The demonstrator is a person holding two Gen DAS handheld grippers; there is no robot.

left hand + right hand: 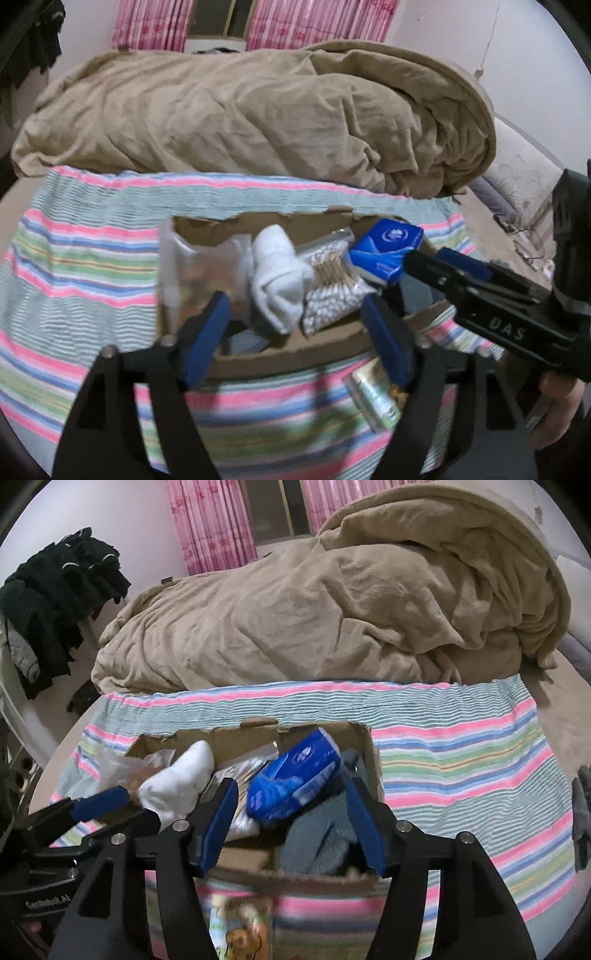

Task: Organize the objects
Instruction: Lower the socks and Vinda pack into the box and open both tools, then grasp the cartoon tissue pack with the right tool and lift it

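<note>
A torn cardboard box (258, 354) (369, 753) lies on a striped cloth. It holds a white sock (277, 273) (181, 782), a bag of cotton swabs (332, 288), a clear plastic bag (192, 266), a grey-blue cloth (314, 838) and a blue tissue pack (384, 247) (295, 779). My right gripper (291, 819) is open over the box with the blue pack between its fingers, not clamped. In the left wrist view it reaches in from the right (436, 266). My left gripper (295, 339) is open and empty at the box's near edge.
The striped cloth (74, 258) (461, 746) covers the bed. A heaped tan blanket (258, 118) (332, 609) lies behind the box. A small packet (373, 398) (240, 926) lies in front of the box. Dark clothes (55, 602) hang at the left.
</note>
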